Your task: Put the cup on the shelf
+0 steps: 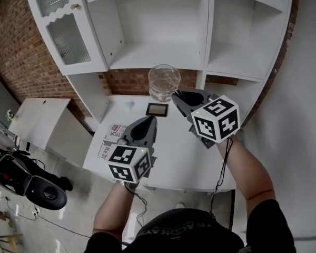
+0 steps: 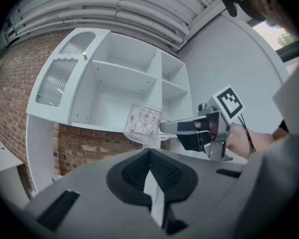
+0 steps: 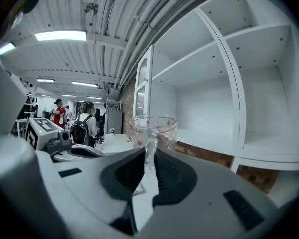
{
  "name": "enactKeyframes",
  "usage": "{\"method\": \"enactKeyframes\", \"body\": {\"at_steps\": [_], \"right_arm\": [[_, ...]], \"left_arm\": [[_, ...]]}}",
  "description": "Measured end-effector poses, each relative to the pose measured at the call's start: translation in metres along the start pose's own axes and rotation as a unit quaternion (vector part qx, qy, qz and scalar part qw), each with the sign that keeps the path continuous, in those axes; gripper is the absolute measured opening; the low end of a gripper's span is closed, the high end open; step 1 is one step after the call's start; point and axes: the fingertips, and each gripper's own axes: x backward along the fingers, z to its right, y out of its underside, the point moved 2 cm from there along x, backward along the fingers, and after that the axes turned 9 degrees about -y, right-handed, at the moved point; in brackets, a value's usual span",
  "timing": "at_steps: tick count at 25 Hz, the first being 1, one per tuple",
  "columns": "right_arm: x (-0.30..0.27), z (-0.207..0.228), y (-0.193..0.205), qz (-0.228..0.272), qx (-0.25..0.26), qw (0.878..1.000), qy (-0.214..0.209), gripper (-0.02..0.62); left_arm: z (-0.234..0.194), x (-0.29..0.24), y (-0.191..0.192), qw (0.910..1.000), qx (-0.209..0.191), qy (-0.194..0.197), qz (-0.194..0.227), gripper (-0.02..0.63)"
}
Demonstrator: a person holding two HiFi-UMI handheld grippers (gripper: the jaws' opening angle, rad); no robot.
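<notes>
A clear glass cup [image 1: 164,82] with a faint pink pattern hangs in the air in front of the white shelf unit [image 1: 158,57]. My right gripper [image 1: 177,95] is shut on its handle. In the right gripper view the cup [image 3: 154,127] stands upright just beyond the jaws, with the handle pinched between the pads. The shelf compartments [image 3: 269,148] are bare. My left gripper [image 1: 149,120] hovers lower and to the left of the cup, shut with nothing in it. In the left gripper view the cup [image 2: 143,123] and the right gripper [image 2: 162,127] are ahead, at shelf level.
Below the grippers is a white table [image 1: 200,162] carrying a small dark-framed square [image 1: 157,109] and printed sheets [image 1: 111,138]. An open cabinet door [image 1: 68,36] with ribbed glass swings out at the left. Brick wall behind. Several people [image 3: 82,126] stand far off.
</notes>
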Motion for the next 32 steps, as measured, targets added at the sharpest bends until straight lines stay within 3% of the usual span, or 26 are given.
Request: {"method": "enactKeyframes", "body": {"at_steps": [16, 32], "right_arm": [[-0.035, 0.056, -0.045, -0.001, -0.029, 0.999, -0.016, 0.041], [-0.089, 0.111, -0.064, -0.019, -0.051, 0.996, 0.064, 0.041]], "left_arm": [[-0.016, -0.038, -0.029, 0.9996, 0.008, -0.022, 0.013, 0.005], [-0.072, -0.082, -0.044, 0.9996, 0.006, 0.022, 0.015, 0.005]]}}
